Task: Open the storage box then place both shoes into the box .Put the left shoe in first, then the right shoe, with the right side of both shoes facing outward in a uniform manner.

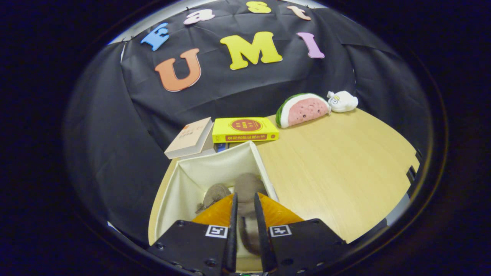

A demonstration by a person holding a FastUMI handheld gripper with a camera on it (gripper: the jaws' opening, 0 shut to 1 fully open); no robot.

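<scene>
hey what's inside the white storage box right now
Two brownish shoes: one shoe lies on the storage box floor, the other shoe is pinched in the gripper. The gripper hides the near part of the box's inside.

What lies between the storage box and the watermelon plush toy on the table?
In the gripper view, only bare table lies between the storage box and the watermelon plush. The tongs grip a shoe over the box.

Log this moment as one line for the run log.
box: open | first shoe: inside box | second shoe: between fingers, over box | gripper: shut on second shoe
</scene>
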